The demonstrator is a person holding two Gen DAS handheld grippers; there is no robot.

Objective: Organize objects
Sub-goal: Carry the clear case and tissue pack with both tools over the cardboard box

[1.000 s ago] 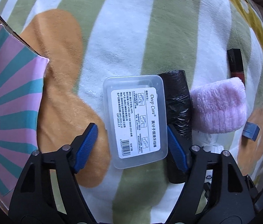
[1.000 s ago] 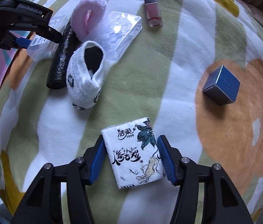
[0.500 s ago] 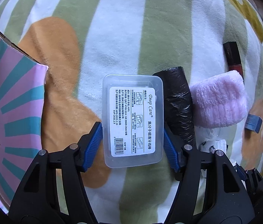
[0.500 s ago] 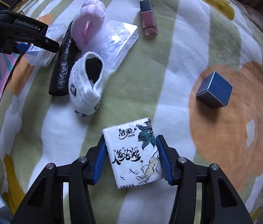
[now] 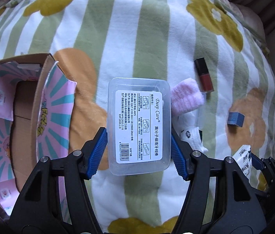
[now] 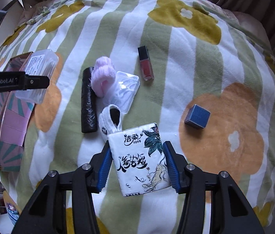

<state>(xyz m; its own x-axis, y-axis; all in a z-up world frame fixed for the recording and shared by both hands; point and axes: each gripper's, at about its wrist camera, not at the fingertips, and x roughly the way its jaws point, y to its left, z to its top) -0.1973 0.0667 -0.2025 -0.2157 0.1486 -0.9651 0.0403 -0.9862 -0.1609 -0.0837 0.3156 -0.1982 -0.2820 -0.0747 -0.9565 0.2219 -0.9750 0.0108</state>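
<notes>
Step in hand: both grippers carry an item clear of the striped blanket [image 6: 176,62]; by the look of it, each is bound for the cardboard box [image 5: 26,117].
Floss-pick case: the clear plastic case [image 5: 139,125], label up, sits between the blue pads of the left gripper [image 5: 139,153], raised above the blanket just right of the box's open top.
Left fingers: closed to the case's width, each pad [image 5: 98,153] pressed flat on a long side wall.
Tissue pack: the white printed pack [image 6: 139,159] is clamped in the right gripper [image 6: 137,165], well right of the box and lifted off the blanket.
Right fingers: narrowed to the pack's width, pads [image 6: 105,167] biting its soft sides.
Next move: the left gripper likely needs to swing the case over the box opening, lower it and part its fingers; the pack has farther to travel.
Left on the blanket, right of the box: a black roll [image 6: 88,101], a pink puff [image 6: 103,78], a second clear case [image 6: 124,89], a white sock [image 6: 110,120], a red lip tint [image 6: 145,63] and, farthest off, a blue cube [image 6: 197,117].
</notes>
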